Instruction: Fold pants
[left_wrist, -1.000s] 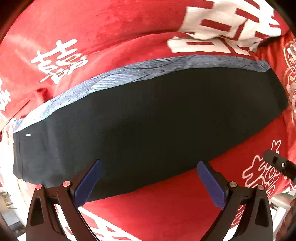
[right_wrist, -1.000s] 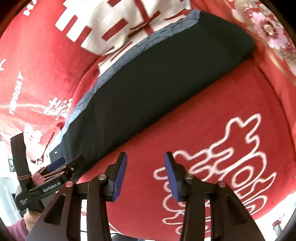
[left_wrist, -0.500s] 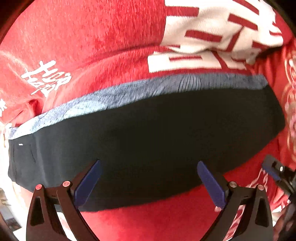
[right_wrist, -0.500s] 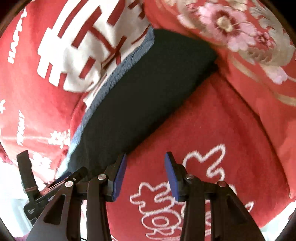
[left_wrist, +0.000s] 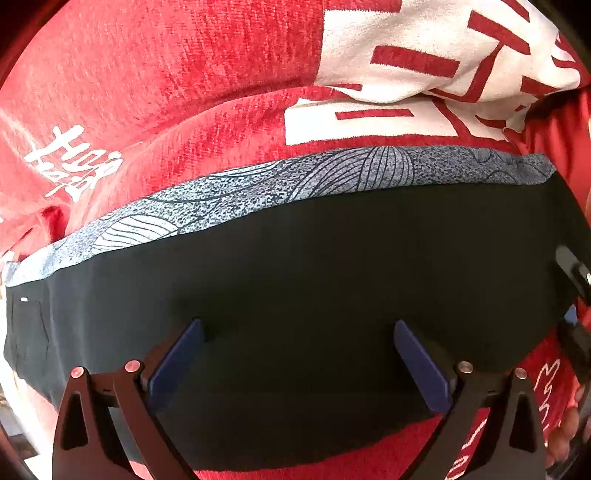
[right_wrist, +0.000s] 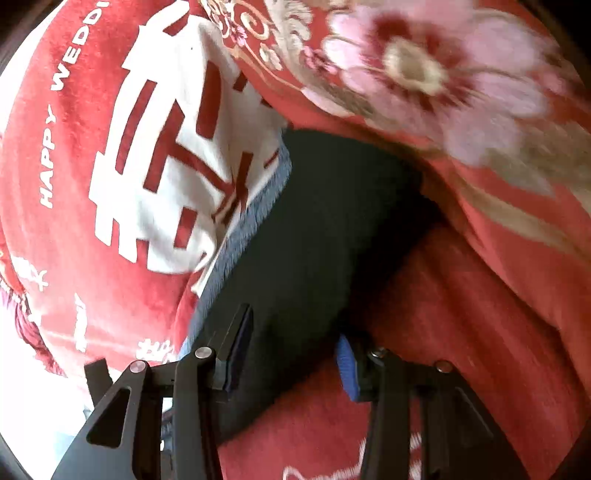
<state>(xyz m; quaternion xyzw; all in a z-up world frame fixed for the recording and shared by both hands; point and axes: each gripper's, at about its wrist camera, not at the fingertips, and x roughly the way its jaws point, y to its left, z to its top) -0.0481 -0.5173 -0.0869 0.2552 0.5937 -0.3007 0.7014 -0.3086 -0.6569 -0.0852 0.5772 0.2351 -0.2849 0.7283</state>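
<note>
Pants (left_wrist: 314, 280) flat on blanket (left_wrist: 166, 92), long axis running left-right across left wrist view. Patterned band (left_wrist: 295, 184) along far edge. Left gripper (left_wrist: 299, 354) over near half, jaws wide, both fingers above fabric. Right gripper (right_wrist: 291, 350) at right end: left finger over pants, right finger just past near edge, over blanket. Floral quilt (right_wrist: 461, 92) bunched behind that end.

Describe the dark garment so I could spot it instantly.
Look at the red plush blanket with white characters covering the whole surface. Across it lies a long, flat pair of black fabric pants. Only they are dark, and a grey speckled leaf-patterned band edges their far side.
</note>
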